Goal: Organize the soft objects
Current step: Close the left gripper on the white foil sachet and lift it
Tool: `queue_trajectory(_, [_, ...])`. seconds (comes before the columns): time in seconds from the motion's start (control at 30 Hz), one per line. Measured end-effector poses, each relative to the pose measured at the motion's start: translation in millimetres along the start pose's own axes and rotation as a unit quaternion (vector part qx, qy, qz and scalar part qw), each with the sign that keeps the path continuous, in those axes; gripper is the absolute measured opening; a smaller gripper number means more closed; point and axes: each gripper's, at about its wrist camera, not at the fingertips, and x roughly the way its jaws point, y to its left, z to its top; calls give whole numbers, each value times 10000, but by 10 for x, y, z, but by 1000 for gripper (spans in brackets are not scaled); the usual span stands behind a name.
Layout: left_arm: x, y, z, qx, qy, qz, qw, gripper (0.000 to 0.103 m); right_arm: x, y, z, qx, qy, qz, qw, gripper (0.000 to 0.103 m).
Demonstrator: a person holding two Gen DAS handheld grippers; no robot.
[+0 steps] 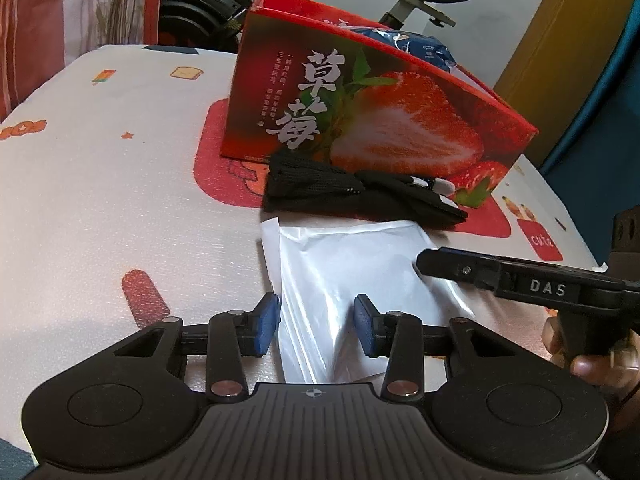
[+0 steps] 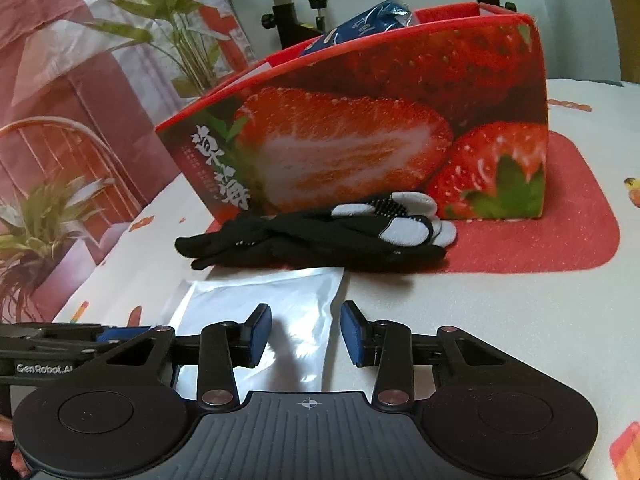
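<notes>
The flat white plastic pouch [image 1: 352,276] lies glossy and creased on the printed tablecloth [image 1: 100,184] near its front edge, just ahead of black-and-white gloves [image 2: 320,232] heaped against the red strawberry box [image 2: 360,132], which holds a blue packet [image 2: 360,24]. Left gripper [image 1: 316,320] and right gripper [image 2: 306,332] both hover over it, jaws apart, nothing pinched.

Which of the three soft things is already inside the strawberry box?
The blue packet: it sticks up out of the strawberry box. The black gloves and the white plastic bag lie on the table in front of the box.
</notes>
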Motion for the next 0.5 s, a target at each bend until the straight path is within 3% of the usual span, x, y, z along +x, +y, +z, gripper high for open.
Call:
queue_trajectory(0.2, [9, -20, -2, 42, -30, 41, 10000, 43, 76, -1, 37, 118, -3, 135, 9998, 41])
queue_trajectory(0.33, [7, -2, 1, -23, -38, 8, 10000, 43, 73, -58, 4, 575, 114, 579, 9966, 40])
queue_trajectory(0.43, [8, 15, 5, -93, -44, -30, 9999, 43, 62, 32, -44, 346, 218, 641, 9971, 38])
queue_trajectory(0.5, [9, 21, 8, -127, -42, -51, 9999, 43, 47, 76, -41, 140, 260, 494, 9983, 30])
